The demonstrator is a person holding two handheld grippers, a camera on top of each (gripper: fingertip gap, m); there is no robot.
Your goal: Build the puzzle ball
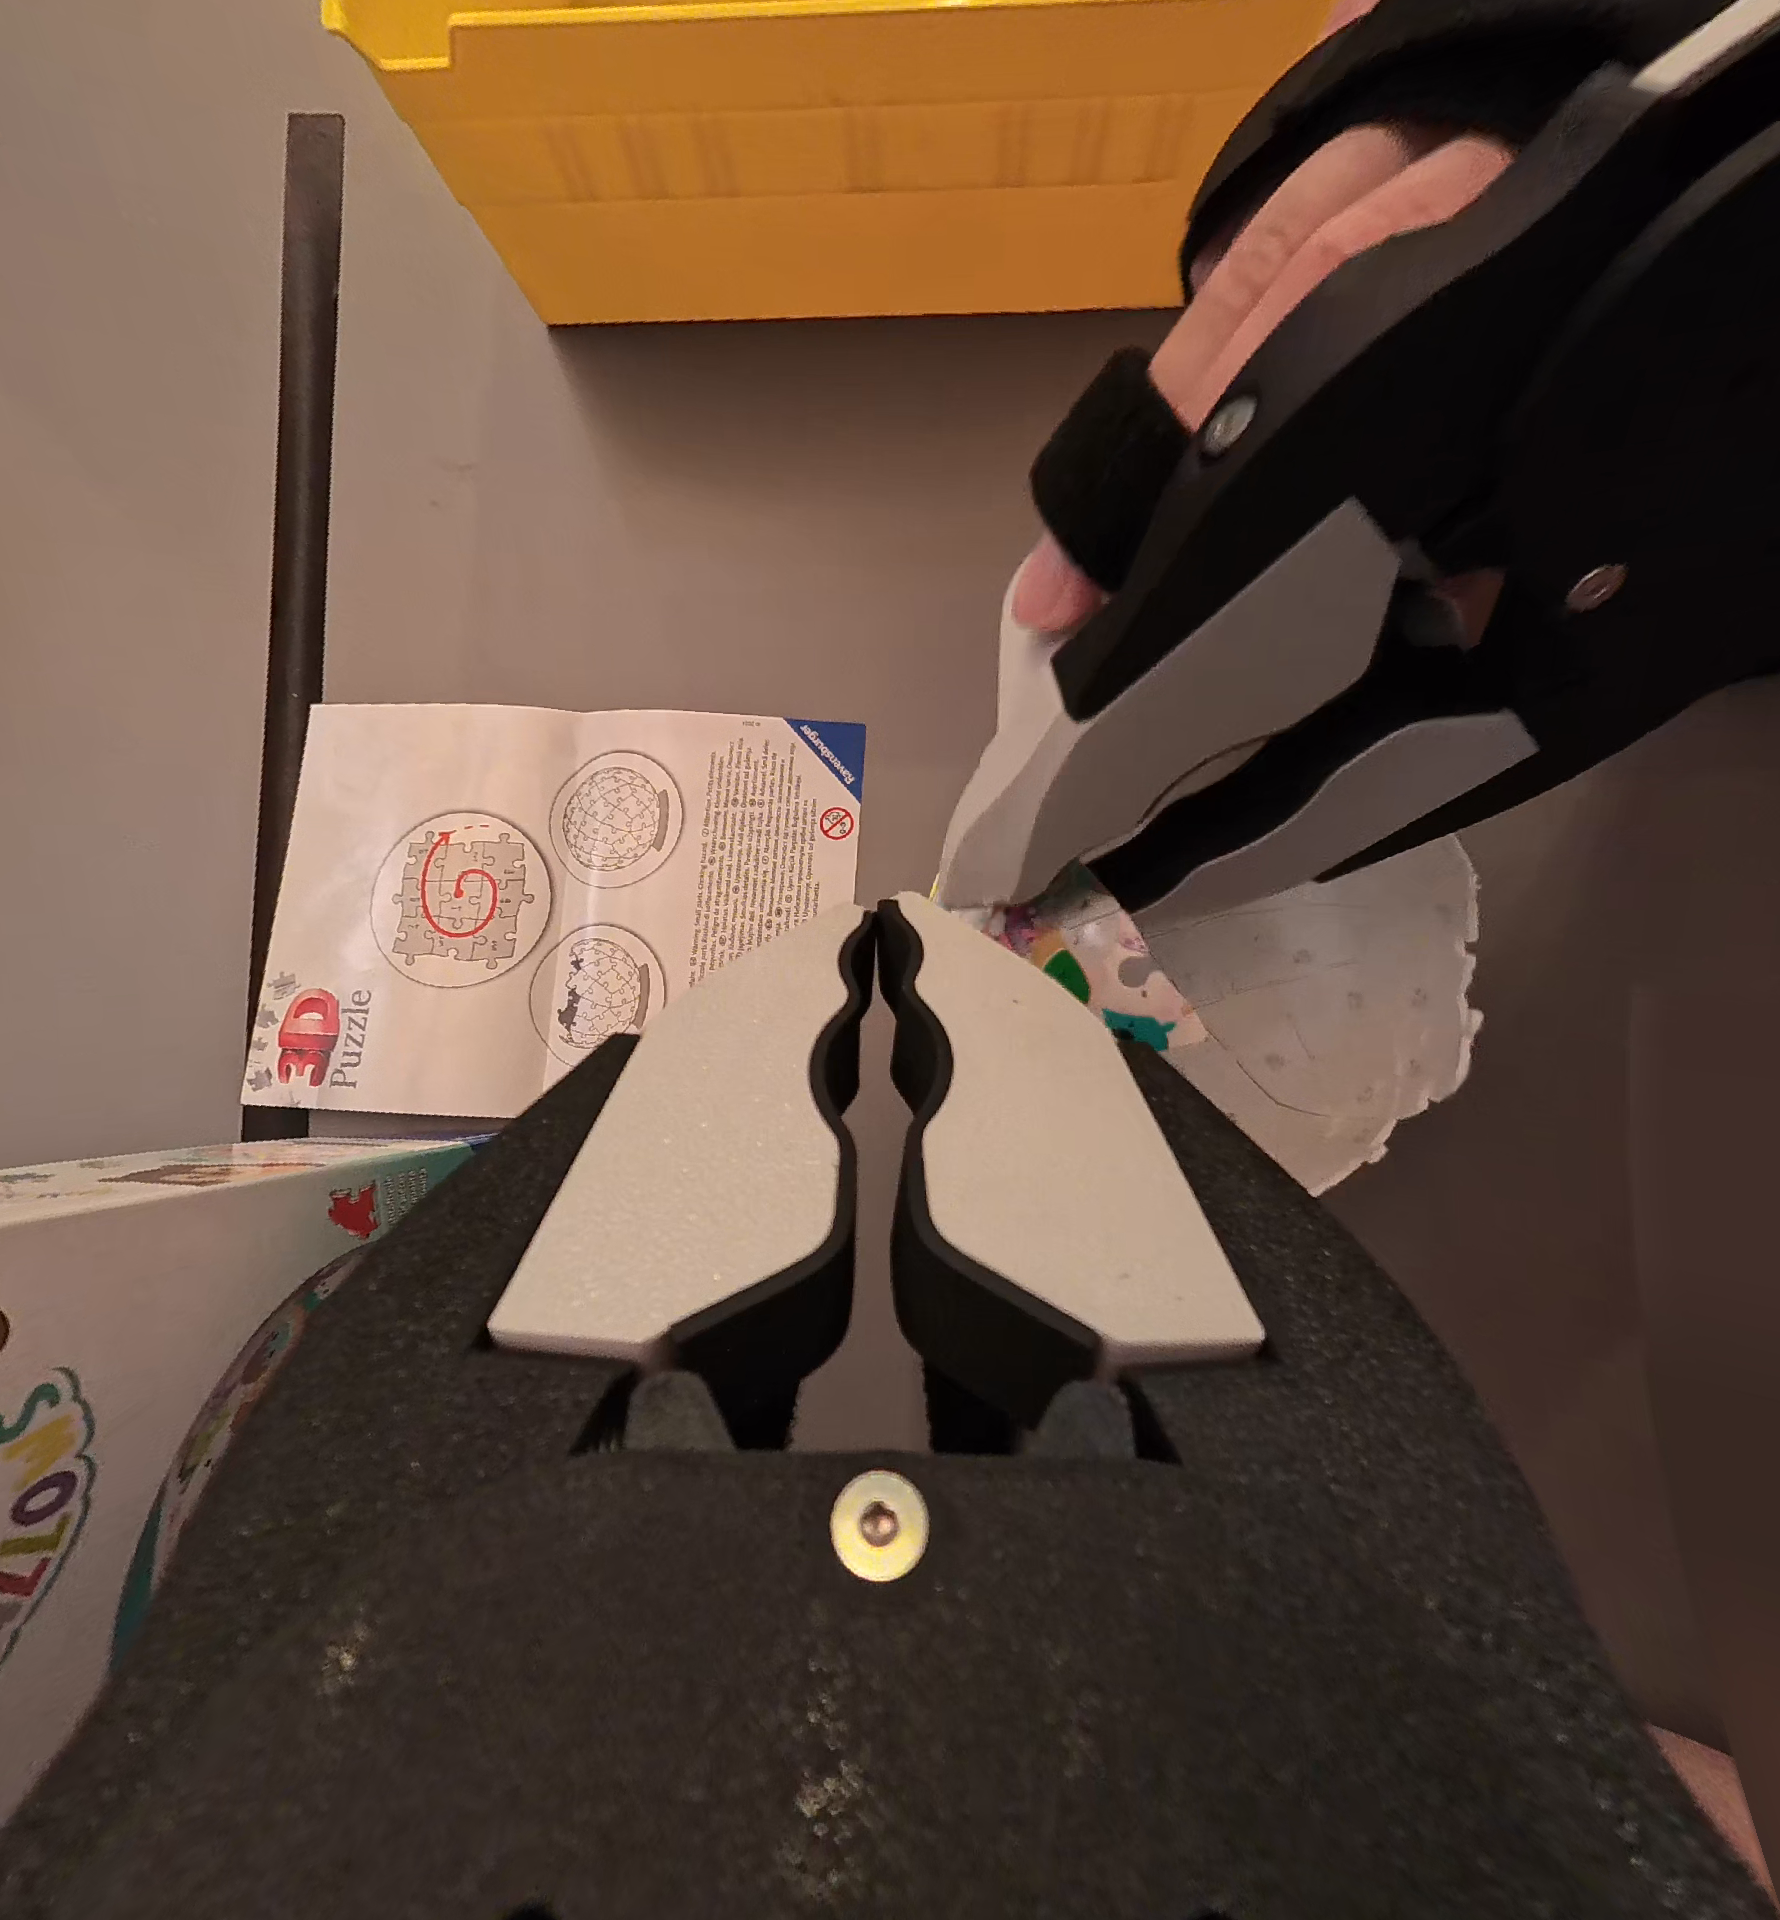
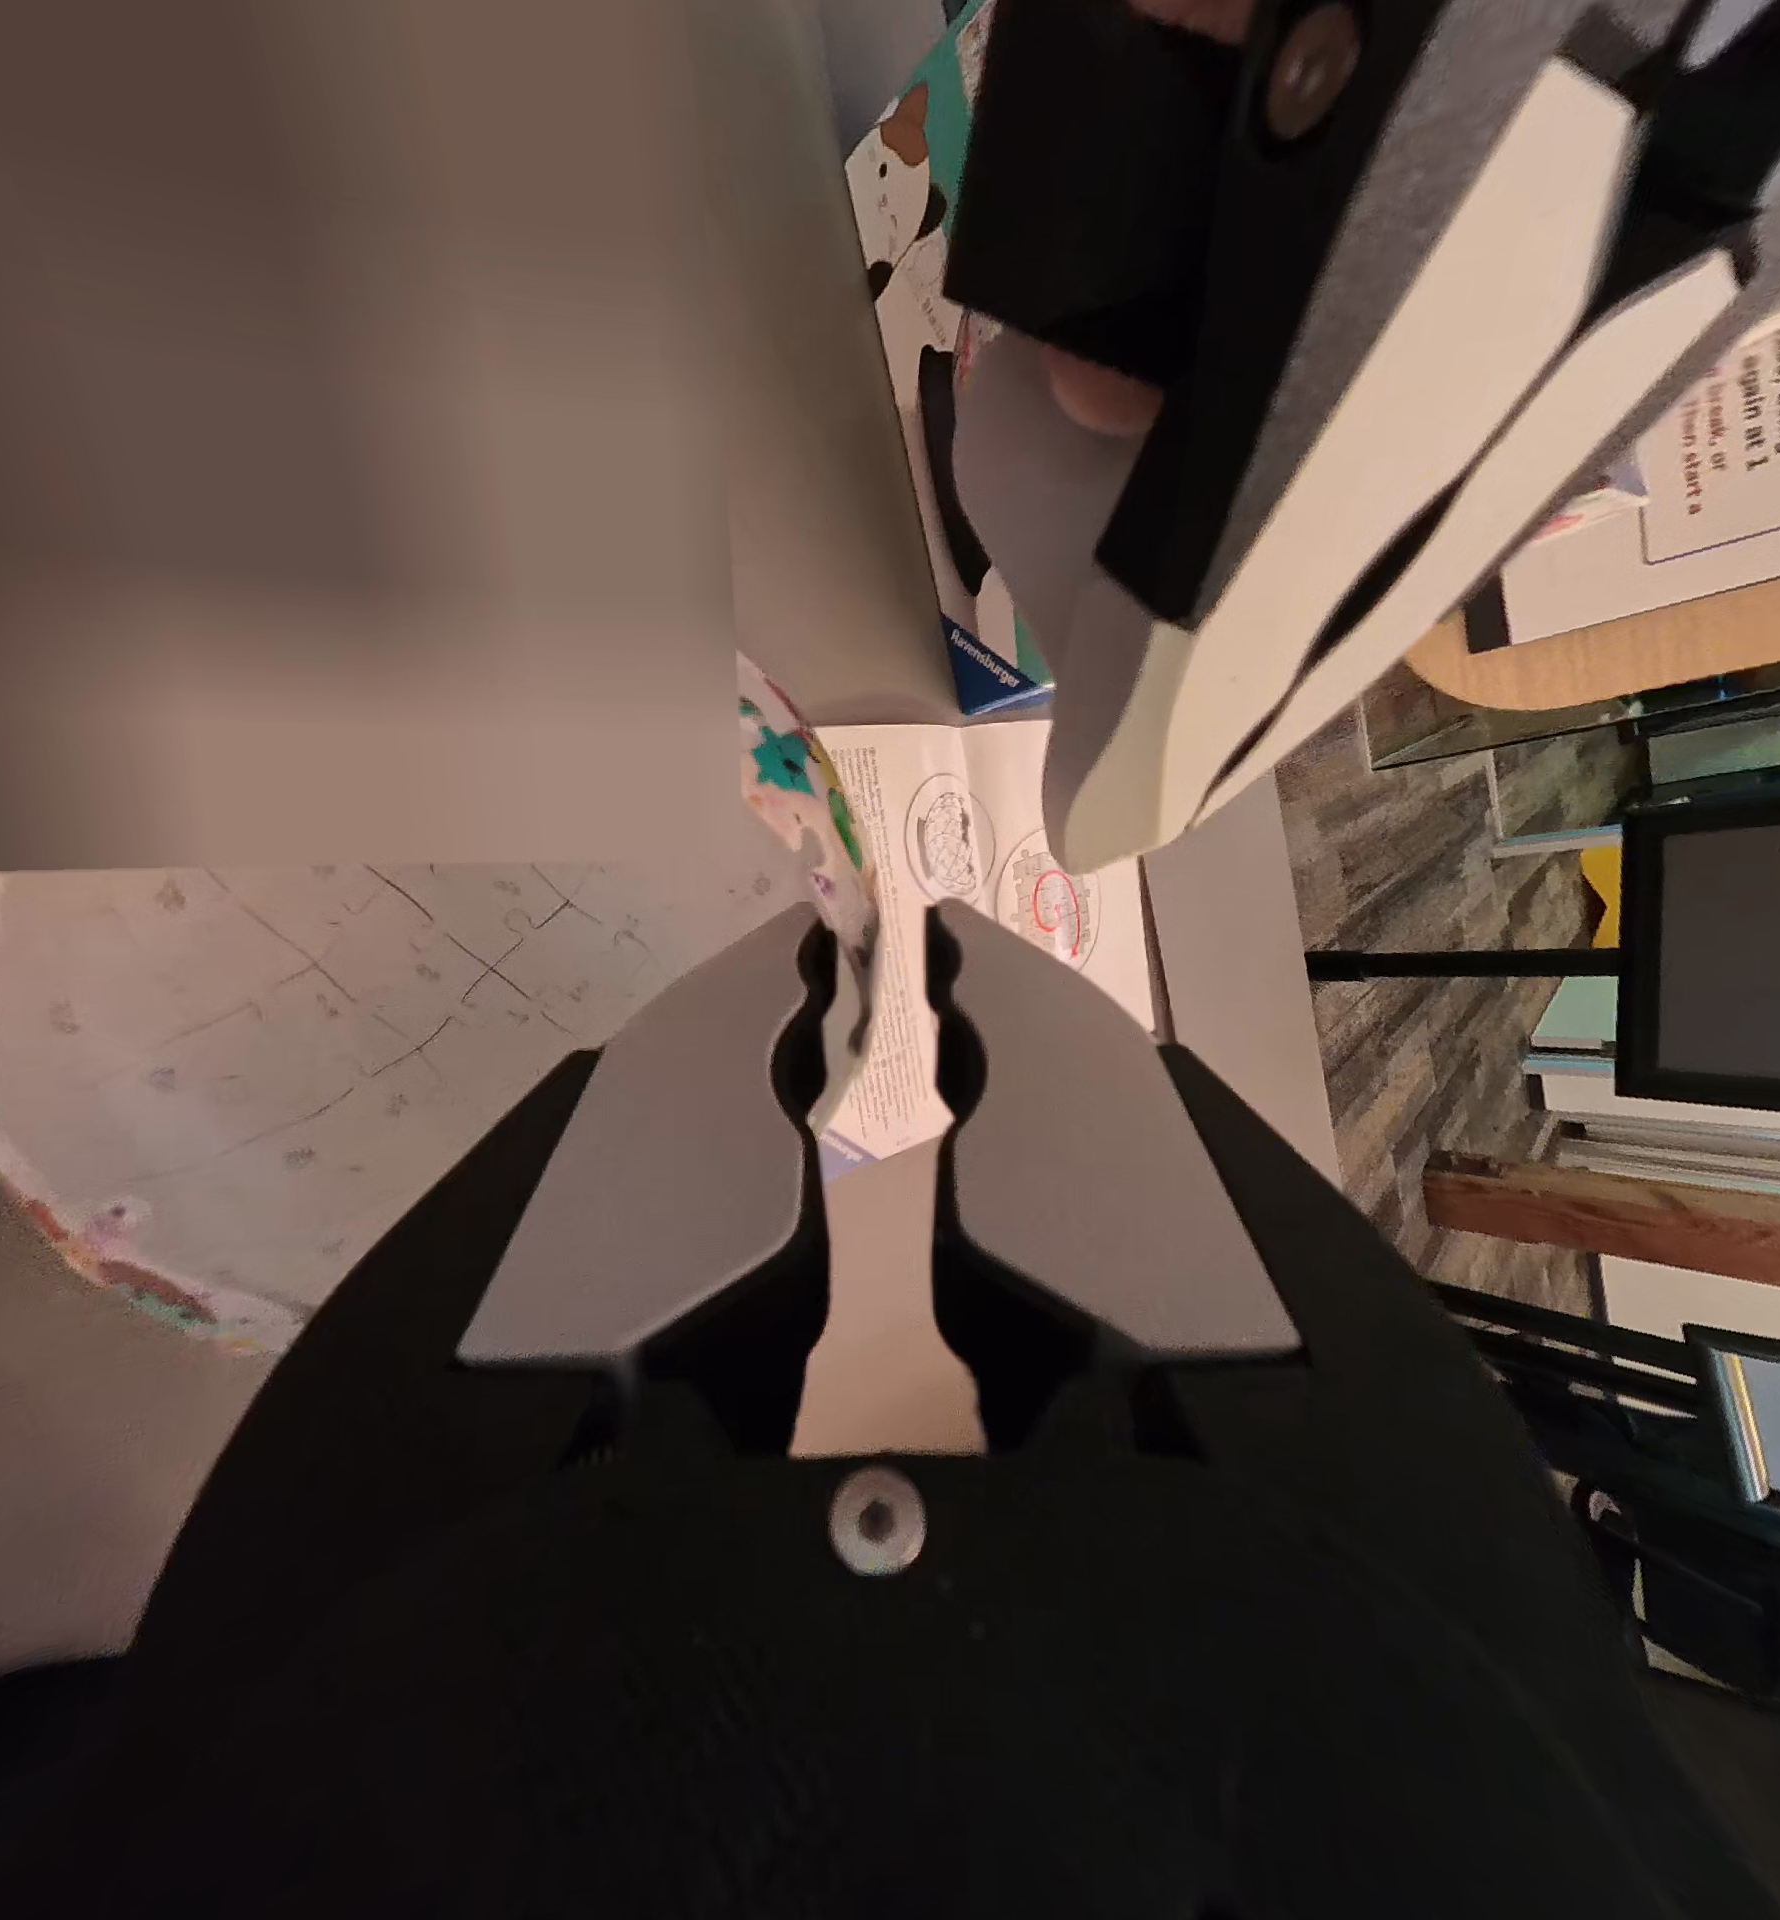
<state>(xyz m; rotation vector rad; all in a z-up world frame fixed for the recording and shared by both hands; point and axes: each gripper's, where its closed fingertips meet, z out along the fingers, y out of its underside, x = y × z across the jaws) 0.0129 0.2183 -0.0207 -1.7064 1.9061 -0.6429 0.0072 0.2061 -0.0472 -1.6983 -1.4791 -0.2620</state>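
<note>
Left claw (image 1: 878,914) is seen shut, empty, at frame centre. Right claw (image 2: 881,925), part open, straddles the puzzle ball (image 2: 242,1039) rim without clamping it.

Yellow bin (image 1: 813,177) walls the far side (leaflet (image 1: 553,914) lies flat).

A half-built, curved white plastic puzzle-ball shell (image 1: 1322,997) is lying tilted on the grey table, showing its numbered pale inside, with its colourful printed edge (image 2: 792,769) facing the leaflet.
</note>
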